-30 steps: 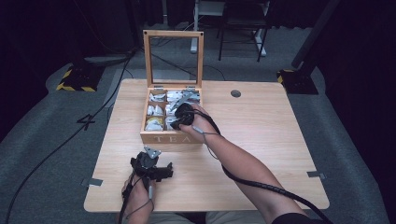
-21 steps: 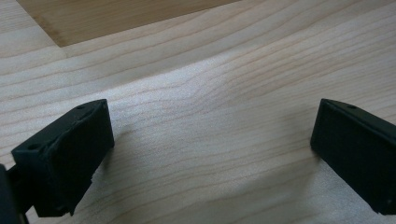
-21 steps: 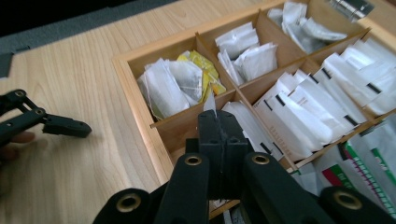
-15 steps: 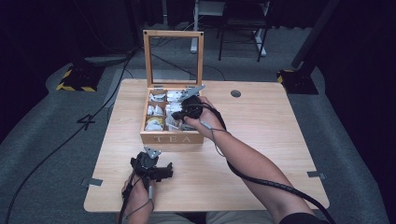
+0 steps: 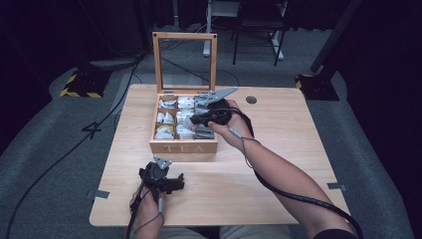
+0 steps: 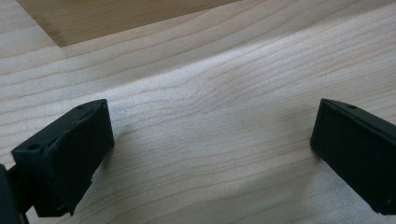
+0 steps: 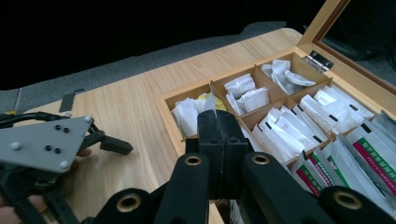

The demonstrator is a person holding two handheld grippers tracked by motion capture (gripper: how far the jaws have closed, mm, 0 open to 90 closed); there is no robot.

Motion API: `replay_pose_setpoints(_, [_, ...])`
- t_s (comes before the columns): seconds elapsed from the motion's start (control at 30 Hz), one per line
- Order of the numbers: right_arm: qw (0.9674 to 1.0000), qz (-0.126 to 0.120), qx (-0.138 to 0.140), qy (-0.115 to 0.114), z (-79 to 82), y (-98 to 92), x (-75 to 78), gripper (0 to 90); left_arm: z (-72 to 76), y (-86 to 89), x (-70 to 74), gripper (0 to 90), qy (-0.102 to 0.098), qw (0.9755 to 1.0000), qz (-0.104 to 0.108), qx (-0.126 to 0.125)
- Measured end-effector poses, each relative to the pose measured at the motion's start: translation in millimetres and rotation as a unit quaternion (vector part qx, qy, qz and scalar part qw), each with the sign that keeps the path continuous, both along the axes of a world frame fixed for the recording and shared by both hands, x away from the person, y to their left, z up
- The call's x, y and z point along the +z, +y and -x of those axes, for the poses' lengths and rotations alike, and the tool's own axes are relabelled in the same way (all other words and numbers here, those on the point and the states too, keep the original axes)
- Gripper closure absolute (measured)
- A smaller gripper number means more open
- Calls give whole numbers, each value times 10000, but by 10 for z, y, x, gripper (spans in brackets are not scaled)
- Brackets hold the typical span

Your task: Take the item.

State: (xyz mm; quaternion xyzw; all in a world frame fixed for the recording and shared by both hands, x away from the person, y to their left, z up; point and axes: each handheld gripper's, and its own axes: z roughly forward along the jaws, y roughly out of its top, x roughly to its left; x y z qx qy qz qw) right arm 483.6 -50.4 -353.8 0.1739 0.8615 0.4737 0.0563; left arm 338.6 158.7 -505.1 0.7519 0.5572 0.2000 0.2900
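A wooden tea box (image 5: pixel 183 147) marked TEA stands open at the middle of the table, its glazed lid (image 5: pixel 185 36) upright. Its compartments hold white and green-labelled sachets (image 7: pixel 289 123). My right gripper (image 5: pixel 192 120) hangs over the box's right half, pointing left, shut on the corner of a white tea bag (image 7: pixel 210 101) that sticks up between the jaws (image 7: pixel 219 126). My left gripper (image 5: pixel 169 181) rests near the table's front left, open, with bare wood between its jaws (image 6: pixel 210 149).
The table (image 5: pixel 278 149) has free wood right of and in front of the box. A round cable hole (image 5: pixel 251 99) sits at the back right. Tape strips (image 5: pixel 99 194) mark the front edges. Chairs and stands rise behind the table.
My right gripper has risen from the box's front compartments and drifted toward the back right, jaws still shut. The left gripper has stayed put.
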Motion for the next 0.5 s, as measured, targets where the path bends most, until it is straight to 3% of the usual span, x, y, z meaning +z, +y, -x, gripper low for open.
replay_pose_setpoints(0.3, [9998,-180,-37,-56,101,-289,157,900,0,1,1,0,4,10000,-2,-6])
replay_pose_setpoints(0.5, [9992,-356,-160,-72,154,-593,233,900,1,-3,-1,0,-2,10000,20,10])
